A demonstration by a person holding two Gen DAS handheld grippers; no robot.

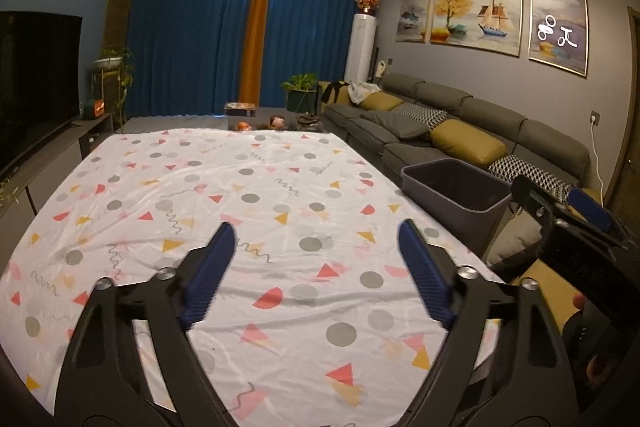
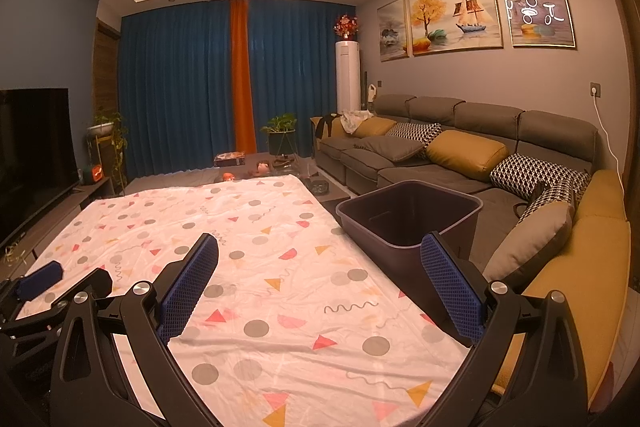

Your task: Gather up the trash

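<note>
here the biggest thing in both views is the table (image 1: 256,187), covered edge to edge by a white cloth (image 2: 280,247) printed with grey dots, pink and yellow triangles and squiggles. along its right side runs a long grey sofa (image 1: 460,115) with mustard and black-and-white cushions, bending round the near corner in the right wrist view. blue curtains (image 2: 180,87) with one orange strip fill the far wall, a dark tv (image 1: 36,83) stands at the left, and three framed paintings (image 2: 456,15) hang above the sofa.

the task's thing that shows is the bin (image 2: 408,219), a dark grey open tub standing off the table's right edge, between the table and the sofa. its inside looks dark and nothing in it can be made out. no loose trash is visible on the cloth.

the left gripper (image 1: 316,231) hangs over the near part of the cloth, its blue-padded fingers (image 1: 212,267) spread wide with only the printed fabric seen between them; it holds nothing. the right gripper (image 2: 320,243) also hovers over the near cloth, its jaws standing wide apart and empty, and its right pad (image 2: 448,287) overlaps the bin's near rim in the picture. each gripper appears at the edge of the other's view, side by side and apart.
</note>
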